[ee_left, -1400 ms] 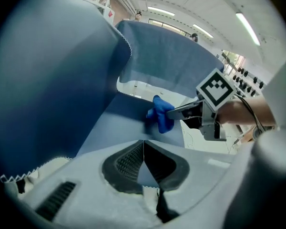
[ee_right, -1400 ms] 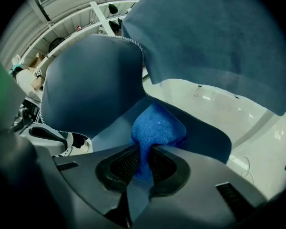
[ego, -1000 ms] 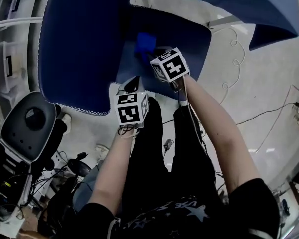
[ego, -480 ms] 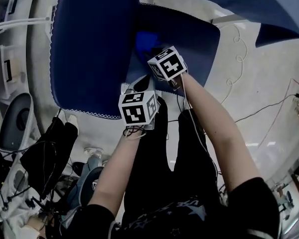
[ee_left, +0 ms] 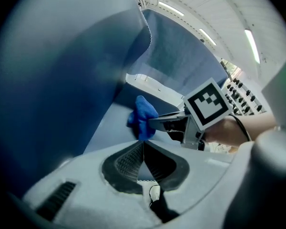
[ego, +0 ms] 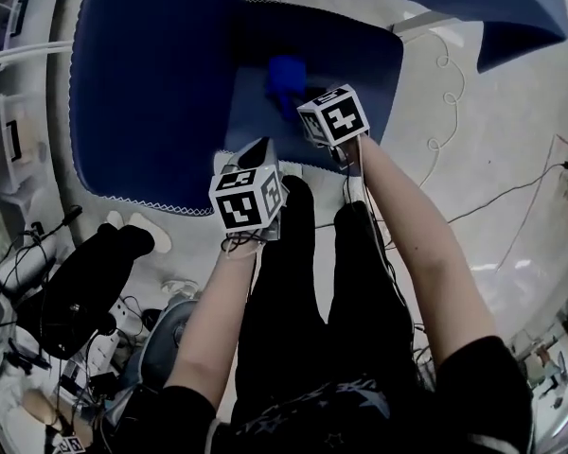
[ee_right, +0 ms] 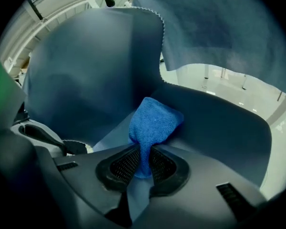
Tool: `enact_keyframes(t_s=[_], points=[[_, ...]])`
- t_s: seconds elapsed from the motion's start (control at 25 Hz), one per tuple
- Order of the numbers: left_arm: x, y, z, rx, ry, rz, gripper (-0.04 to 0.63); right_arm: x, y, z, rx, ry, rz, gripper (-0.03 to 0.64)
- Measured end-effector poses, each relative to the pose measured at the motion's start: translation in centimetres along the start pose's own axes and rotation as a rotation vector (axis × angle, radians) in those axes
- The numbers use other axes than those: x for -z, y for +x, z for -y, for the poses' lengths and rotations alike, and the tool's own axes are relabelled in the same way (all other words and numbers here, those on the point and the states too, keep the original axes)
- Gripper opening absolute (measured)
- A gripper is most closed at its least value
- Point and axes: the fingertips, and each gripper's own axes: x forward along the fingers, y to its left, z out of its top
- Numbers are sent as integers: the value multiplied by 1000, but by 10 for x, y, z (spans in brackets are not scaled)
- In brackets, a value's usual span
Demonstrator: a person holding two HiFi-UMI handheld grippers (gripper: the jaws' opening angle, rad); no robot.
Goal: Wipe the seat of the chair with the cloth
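A blue cloth [ego: 284,74] [ee_right: 155,120] is bunched over the dark blue chair seat [ego: 369,74] [ee_right: 219,123]. My right gripper [ego: 308,102] [ee_right: 143,163] is shut on the cloth's lower end, and the wad sticks out beyond the jaws, on or just above the seat. The left gripper [ego: 256,154] [ee_left: 143,147] is at the seat's front edge, jaws shut with nothing between them. The left gripper view shows the cloth [ee_left: 142,116] and right gripper [ee_left: 174,123] just ahead. The chair's tall blue back [ego: 161,83] rises at the left.
Another blue upholstered panel [ego: 473,8] lies at the top right. The person's legs in black trousers [ego: 303,282] stand just in front of the seat. A black object [ego: 85,272] and cluttered gear sit on the floor at lower left. Cables [ego: 445,93] trail across the pale floor on the right.
Both grippers keep nearly the same places over the seat, the right one edging slightly rightward with the cloth. The head view has swung, shifting the floor clutter at the left.
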Motion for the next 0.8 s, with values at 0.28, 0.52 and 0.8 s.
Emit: enact_keyframes(t_s=[0.28, 0.52, 0.8], points=[[12, 16, 45, 11, 64, -25, 21, 49, -43, 51, 51, 58, -6, 54], [31, 38, 99, 56, 136, -64, 21, 89, -83, 103, 110, 134, 7, 54], [45, 51, 147, 81, 183, -83, 21, 131, -125, 141, 152, 209, 17, 54]])
